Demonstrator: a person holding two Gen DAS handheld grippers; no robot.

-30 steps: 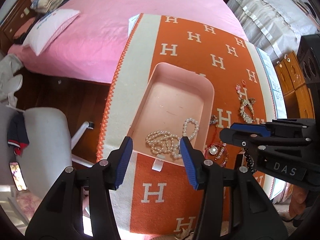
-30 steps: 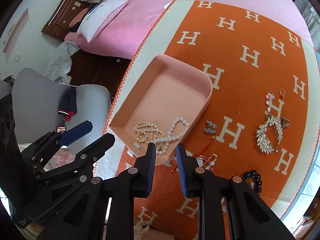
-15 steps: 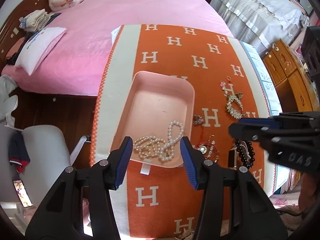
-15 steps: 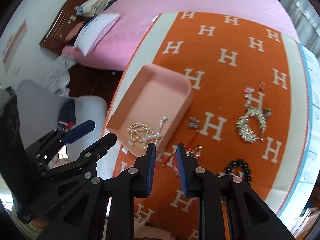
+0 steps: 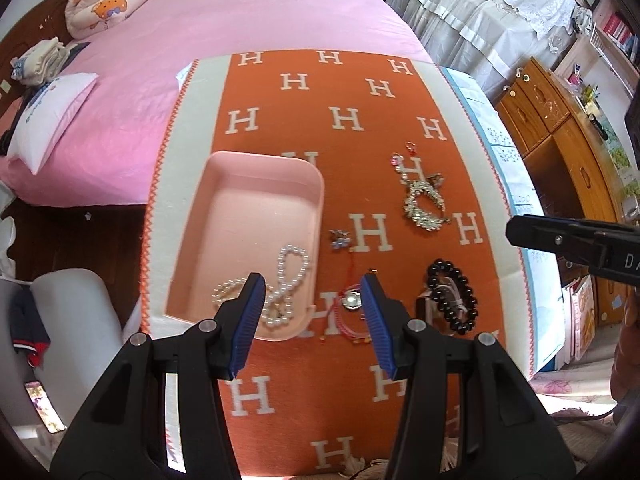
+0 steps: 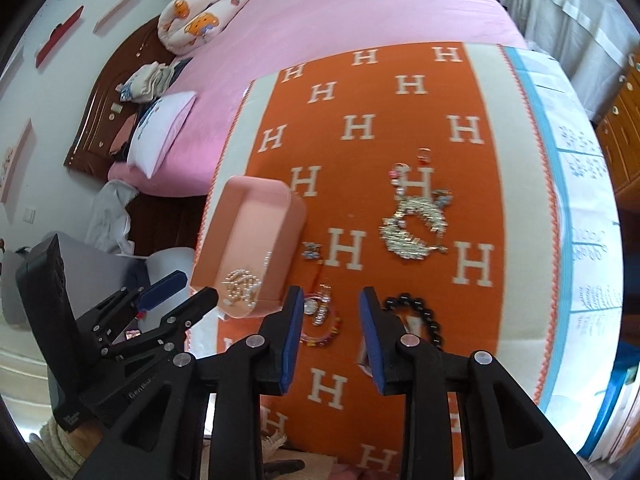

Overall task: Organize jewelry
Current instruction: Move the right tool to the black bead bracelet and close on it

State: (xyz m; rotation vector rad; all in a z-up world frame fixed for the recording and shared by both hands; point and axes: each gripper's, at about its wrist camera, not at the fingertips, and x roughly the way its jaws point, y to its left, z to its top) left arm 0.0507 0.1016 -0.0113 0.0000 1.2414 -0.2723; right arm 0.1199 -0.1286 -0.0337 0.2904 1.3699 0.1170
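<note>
**Both hand-held grippers above the jewelry**

Left wrist view: my left hand-held gripper point(image 5: 313, 312) hovers with its fingers wide apart over the pink tray's point(image 5: 316, 188) near corner, where the pearl necklace point(image 5: 280, 288) lies. The red string bracelet point(image 5: 348, 312) and black bead bracelet point(image 5: 452, 300) rest on the orange blanket point(image 5: 352, 80).

Right wrist view: my right hand-held gripper point(image 6: 328, 332) is held low, fingers apart, above the red string bracelet point(image 6: 320, 320); the rhinestone piece point(image 6: 416, 228) lies farther off.

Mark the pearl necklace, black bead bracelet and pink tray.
pearl necklace point(image 5: 294, 268), left wrist view, on its upper loop.
black bead bracelet point(image 5: 470, 298), left wrist view, on its right-hand beads.
pink tray point(image 5: 240, 216), left wrist view, on its bare floor.
</note>
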